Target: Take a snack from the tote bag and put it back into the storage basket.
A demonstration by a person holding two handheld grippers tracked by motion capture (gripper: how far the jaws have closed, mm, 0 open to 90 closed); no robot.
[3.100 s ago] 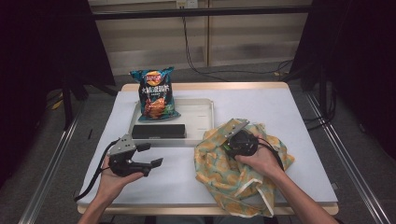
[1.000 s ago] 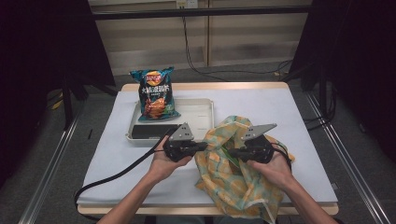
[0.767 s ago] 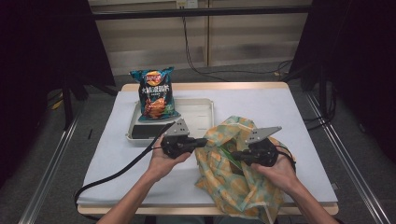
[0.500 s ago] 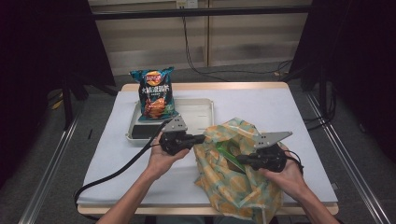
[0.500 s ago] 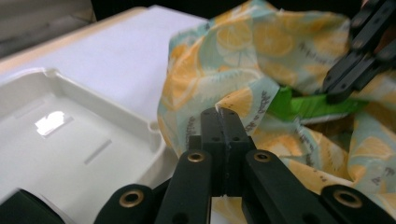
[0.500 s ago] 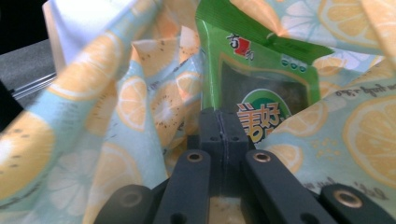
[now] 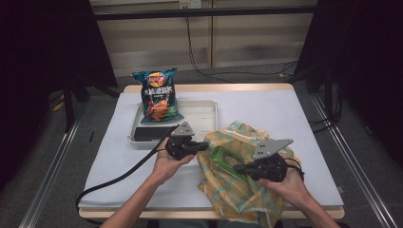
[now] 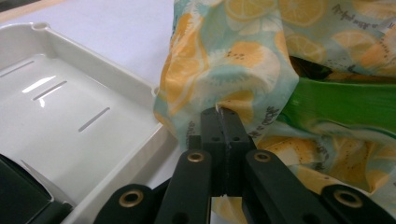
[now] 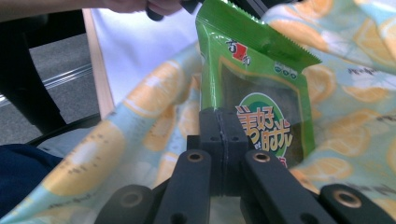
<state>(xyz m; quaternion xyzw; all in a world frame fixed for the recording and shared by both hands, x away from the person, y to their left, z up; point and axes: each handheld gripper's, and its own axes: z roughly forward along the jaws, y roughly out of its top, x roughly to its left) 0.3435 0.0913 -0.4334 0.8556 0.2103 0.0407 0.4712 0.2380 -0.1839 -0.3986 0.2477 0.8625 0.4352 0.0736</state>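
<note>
High view: left hand-held gripper (image 7: 205,145) sits at the left edge of the lemon-print bag (image 7: 237,190), which lies on the near right part of the surface (image 7: 285,114). Left gripper view shows its jaws pressed together on a fold of the bag's fabric (image 8: 224,84), just beside the white tray (image 8: 70,121). Right hand-held gripper (image 7: 236,167) is over the bag's middle; right gripper view shows its jaws closed on the lower edge of the green snack packet (image 9: 254,93), which stands partly out of the bag's opening.

Step in hand, as judged: drawing the green packet out of the bag while the left side holds the mouth open. Next move likely calls for a steady pull clear of the fabric, then a carry left and far to the tray, where the chip bag (image 7: 157,95) and a dark flat item (image 7: 149,134) already sit. Left pinch should hold so the cloth does not follow.

Versus 3.1 s ago: the left hand-held gripper was then well left of the bag, spread and idle; no green packet was showing. Half a second ago the packet was less exposed.
</note>
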